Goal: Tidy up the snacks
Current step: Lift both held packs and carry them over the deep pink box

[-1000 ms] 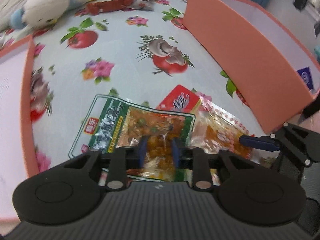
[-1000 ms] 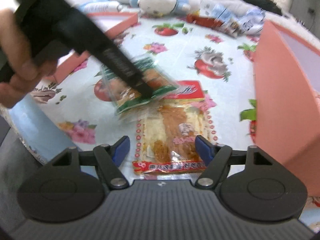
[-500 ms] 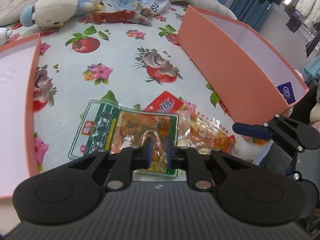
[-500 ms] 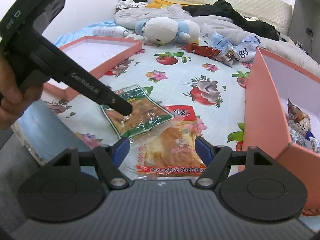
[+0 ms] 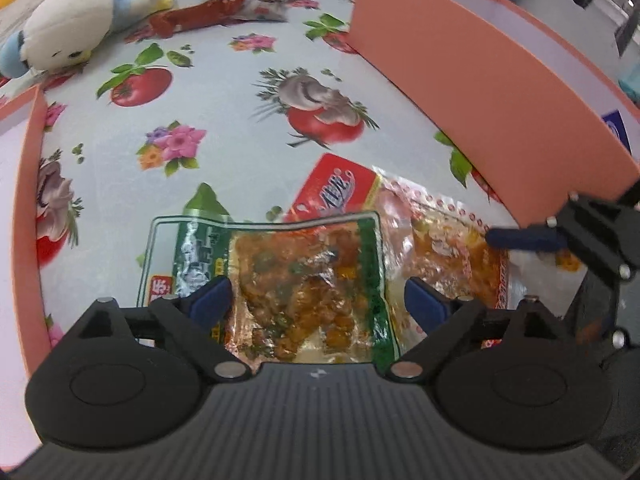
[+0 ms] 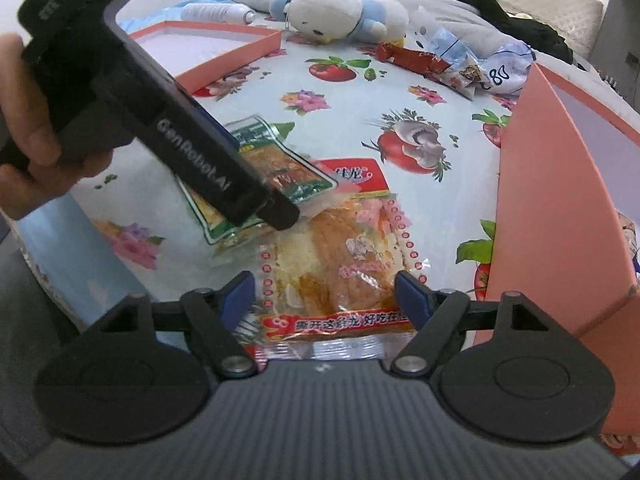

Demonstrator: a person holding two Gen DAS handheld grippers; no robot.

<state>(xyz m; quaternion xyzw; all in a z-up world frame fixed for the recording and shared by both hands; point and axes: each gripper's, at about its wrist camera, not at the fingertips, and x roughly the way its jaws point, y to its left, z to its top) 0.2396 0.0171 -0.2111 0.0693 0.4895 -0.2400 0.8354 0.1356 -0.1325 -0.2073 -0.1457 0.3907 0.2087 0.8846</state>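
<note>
Underneath, tomato-print cloth (image 5: 224, 128) on a cluttered bed, both claws (image 5: 318, 300) (image 6: 324, 290) newly spread over snack packets (image 5: 304, 280).

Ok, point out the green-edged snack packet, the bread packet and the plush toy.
green-edged snack packet (image 5: 296, 280): left wrist view, clear middle over the food.
bread packet (image 6: 340, 264): right wrist view, middle of the bread.
plush toy (image 6: 332, 12): right wrist view, white head.

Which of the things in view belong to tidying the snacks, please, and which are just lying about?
Job: green snack packet; bread packet; red packet; pink box; far snack pile.

Lying about: plush toy; bottle; dark clothes.
</note>
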